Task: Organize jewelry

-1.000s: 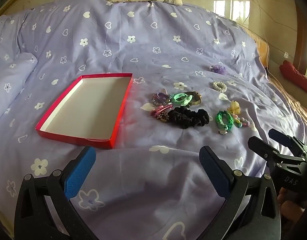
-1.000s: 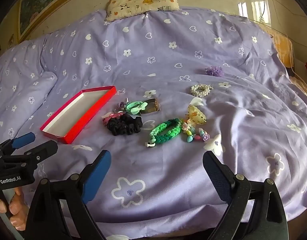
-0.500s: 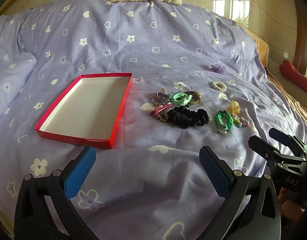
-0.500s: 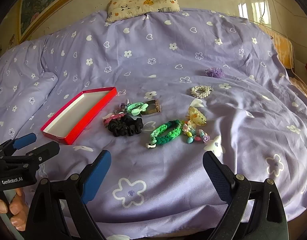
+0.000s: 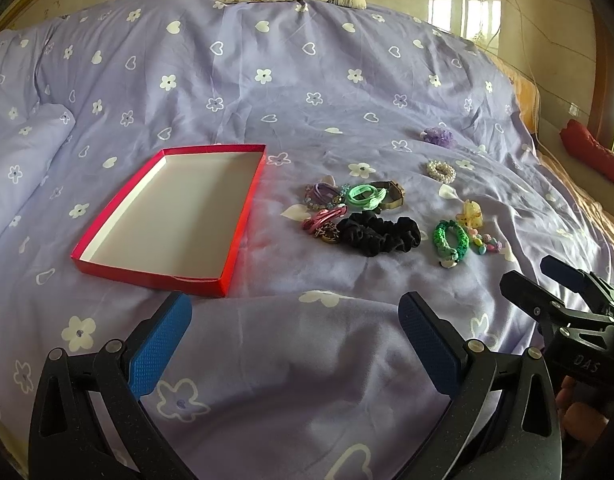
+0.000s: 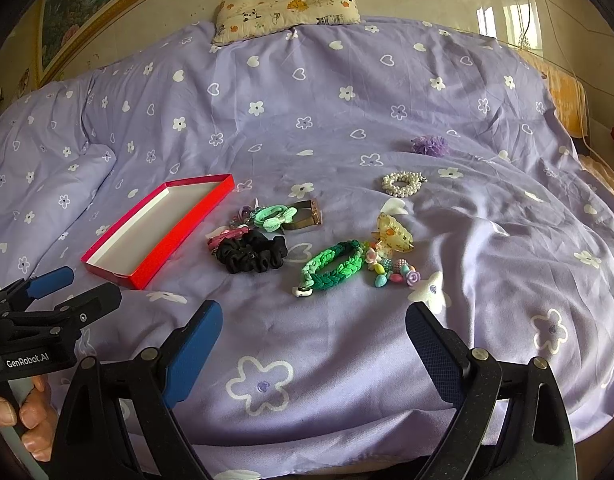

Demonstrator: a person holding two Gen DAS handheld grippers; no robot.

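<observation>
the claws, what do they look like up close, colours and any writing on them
Both are the same build. The left claw and right claw have matte black speckled V-shaped frames with silver rivets, and each finger ends in a blue textured pad. Seen from the opposite camera, the left claw's body reads "GenRobot.AI" in white and the right's reads "DAS". Bare fingers grip the handles; no sleeves or cables show.

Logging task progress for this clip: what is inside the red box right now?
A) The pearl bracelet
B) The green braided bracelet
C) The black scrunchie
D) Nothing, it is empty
D: the red box shows only its bare white floor, while the black scrunchie, pearl bracelet and green braided bracelet all lie on the purple bedspread to its right.
</observation>
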